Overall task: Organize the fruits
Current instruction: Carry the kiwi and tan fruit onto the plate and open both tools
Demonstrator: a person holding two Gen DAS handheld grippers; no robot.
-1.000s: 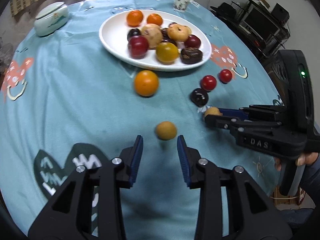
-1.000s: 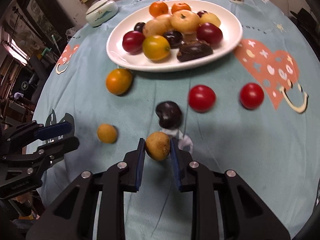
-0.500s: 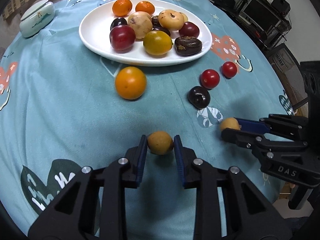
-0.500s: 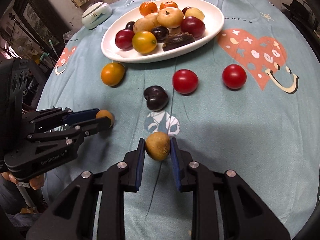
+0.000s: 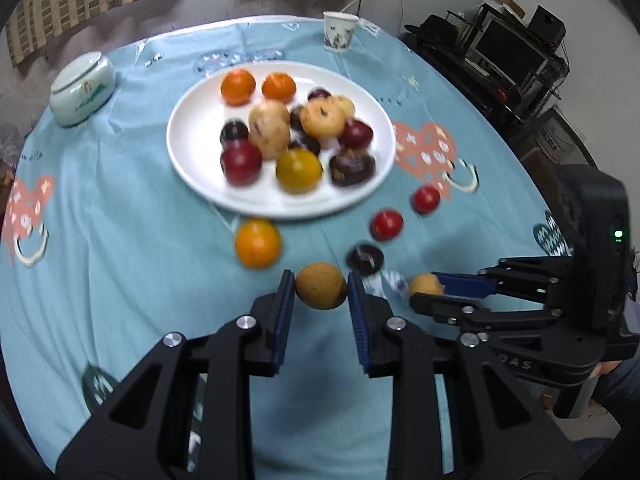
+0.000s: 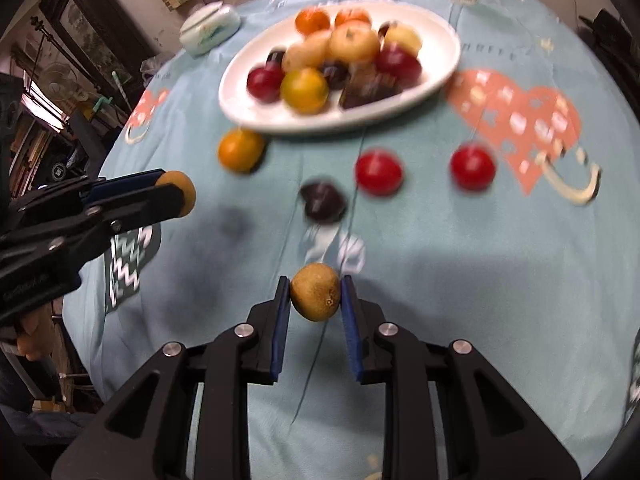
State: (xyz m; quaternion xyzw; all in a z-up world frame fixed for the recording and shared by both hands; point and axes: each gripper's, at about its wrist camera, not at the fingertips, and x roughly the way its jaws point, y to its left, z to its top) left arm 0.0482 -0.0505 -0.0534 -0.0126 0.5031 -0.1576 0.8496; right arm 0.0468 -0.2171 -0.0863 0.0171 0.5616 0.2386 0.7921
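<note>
My left gripper point(image 5: 321, 287) is shut on a small tan-yellow fruit point(image 5: 321, 286) and holds it above the cloth; it also shows in the right wrist view point(image 6: 176, 196). My right gripper point(image 6: 315, 298) is shut on a brownish-yellow fruit point(image 6: 316, 298); it shows in the left wrist view point(image 5: 426, 285). A white plate point(image 5: 192, 136) at the table's middle holds several fruits. Loose on the cloth lie an orange point(image 5: 258, 243), a dark fruit point(image 5: 365, 258) and two red fruits point(image 5: 387, 224), point(image 5: 426, 199).
A white lidded ceramic jar point(image 5: 82, 88) stands at the back left and a paper cup point(image 5: 339, 32) at the back edge. The round table has a blue patterned cloth point(image 5: 100, 208). Dark shelves with electronics point(image 5: 508, 52) stand off its right side.
Both grippers have lifted their fruits off the cloth. The left gripper closed on its fruit during the last second. The view is blurred from motion.
</note>
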